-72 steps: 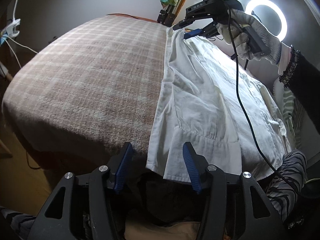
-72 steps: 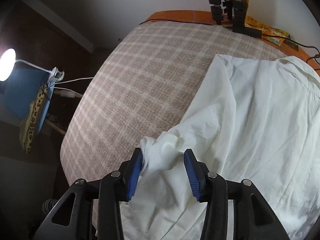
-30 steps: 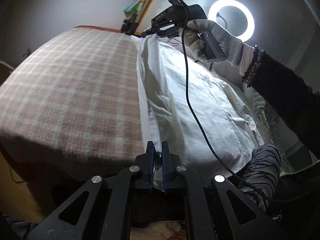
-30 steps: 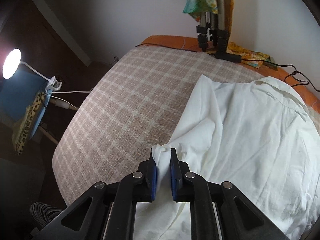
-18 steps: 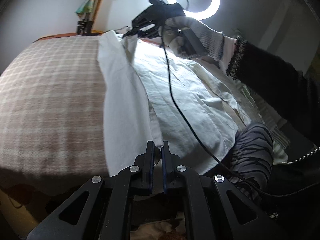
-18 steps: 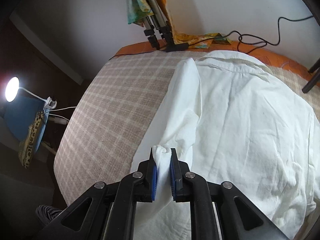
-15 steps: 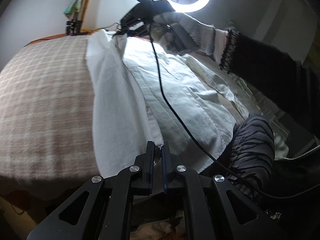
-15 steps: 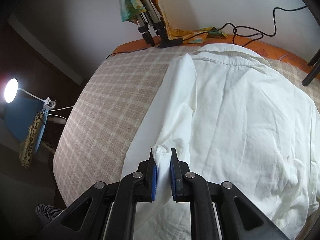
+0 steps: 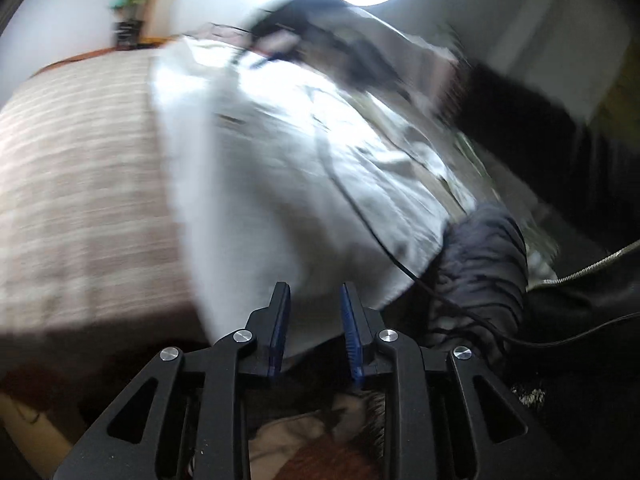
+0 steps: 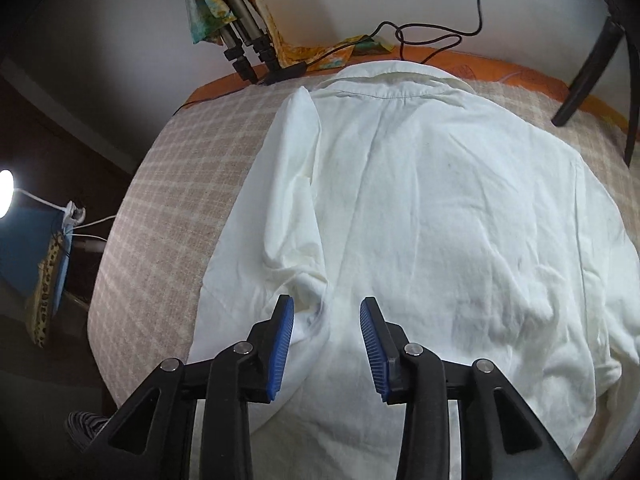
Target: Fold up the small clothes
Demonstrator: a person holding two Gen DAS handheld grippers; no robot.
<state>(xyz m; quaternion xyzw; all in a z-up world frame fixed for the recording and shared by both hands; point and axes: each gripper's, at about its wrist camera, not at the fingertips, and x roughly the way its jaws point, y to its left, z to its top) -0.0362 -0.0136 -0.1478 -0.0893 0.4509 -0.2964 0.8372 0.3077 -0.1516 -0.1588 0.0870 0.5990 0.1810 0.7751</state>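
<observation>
One white shirt (image 10: 440, 220) lay back-up on the plaid bed (image 10: 168, 208), its left side and sleeve folded inward. Both grippers, left (image 9: 312, 320) and right (image 10: 326, 336), were opening their fingers, cloth beneath but unpinched. Thin, limp cotton, likely light and crease-prone; best pinched at hem or shoulder seams.

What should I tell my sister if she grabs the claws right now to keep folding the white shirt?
Left claw: jaws opening, nothing pinched; the shirt's near edge lies just past its tips.
Right claw: jaws opening, pads apart above the cloth, not pinching it.
White shirt: lying on the checked blanket, collar at the far end. One side with its sleeve is already folded in over the body.
Left to do: the other side looks unfolded, so probably fold it in next, then fold the shirt up lengthwise. The left view is blurry, so check the hem first.
</observation>
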